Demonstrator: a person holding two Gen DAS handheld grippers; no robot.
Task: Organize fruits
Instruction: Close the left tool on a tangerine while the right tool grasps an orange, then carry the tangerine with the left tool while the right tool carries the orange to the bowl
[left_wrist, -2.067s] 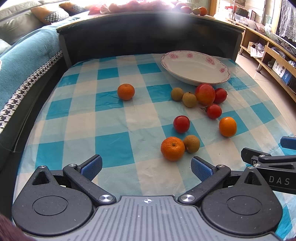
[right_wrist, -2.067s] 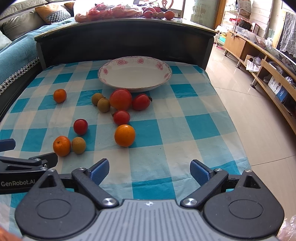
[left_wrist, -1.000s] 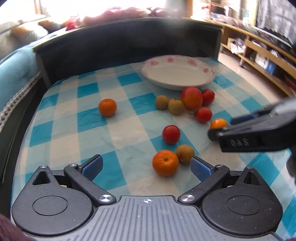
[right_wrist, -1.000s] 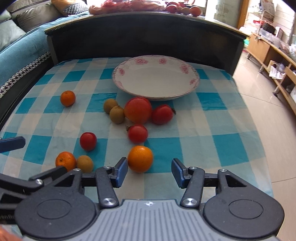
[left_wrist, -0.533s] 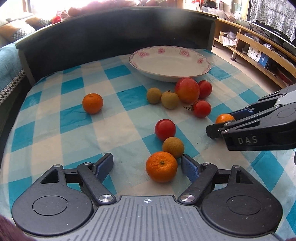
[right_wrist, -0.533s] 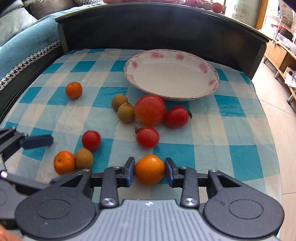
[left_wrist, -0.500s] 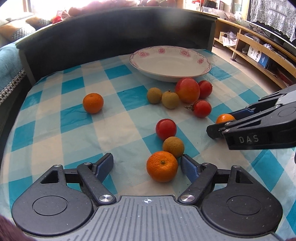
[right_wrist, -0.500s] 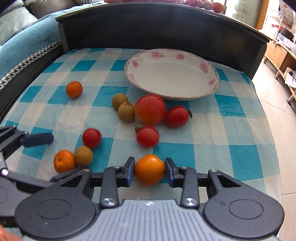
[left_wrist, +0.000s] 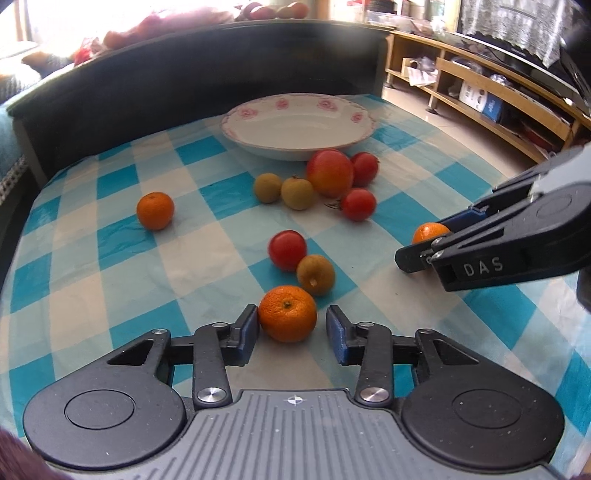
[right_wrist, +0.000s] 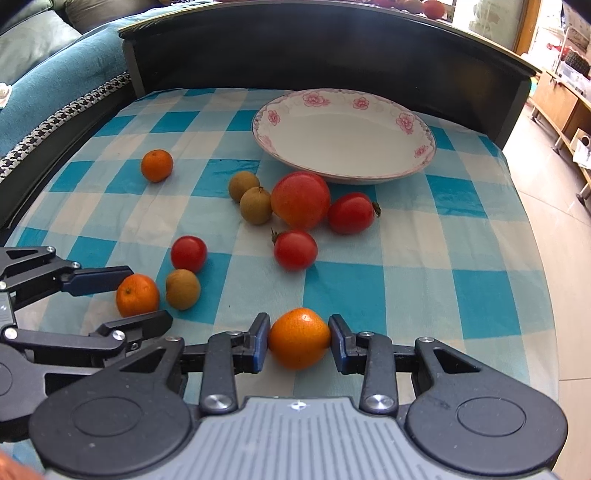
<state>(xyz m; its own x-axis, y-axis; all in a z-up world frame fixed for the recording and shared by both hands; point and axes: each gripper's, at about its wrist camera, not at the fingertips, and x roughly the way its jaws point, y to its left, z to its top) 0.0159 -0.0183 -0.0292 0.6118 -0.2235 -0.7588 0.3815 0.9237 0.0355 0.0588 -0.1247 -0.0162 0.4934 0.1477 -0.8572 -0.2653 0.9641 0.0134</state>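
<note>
A white plate with pink flowers (left_wrist: 354, 117) (right_wrist: 417, 147) stands at the back of the blue checked cloth. My left gripper (left_wrist: 291, 326) has closed around a tangerine (left_wrist: 287, 313); its left pad touches the fruit and a small gap shows at the right pad. My right gripper (right_wrist: 298, 339) is shut on an orange (right_wrist: 299, 338), both pads pressing it; the orange also shows in the left wrist view (left_wrist: 428, 232). Loose on the cloth lie another tangerine (left_wrist: 155, 210), three red tomatoes, a large red-orange fruit (right_wrist: 300, 199) and three small brown fruits.
A dark raised headboard (right_wrist: 332, 48) runs behind the plate. A teal sofa (right_wrist: 55, 74) is at the left. The cloth's edge drops to a tiled floor (right_wrist: 554, 206) on the right, with wooden shelves (left_wrist: 498, 107) beyond.
My left gripper's fingers have narrowed around the near tangerine. My right gripper stays shut on the orange and has pushed slightly forward.
</note>
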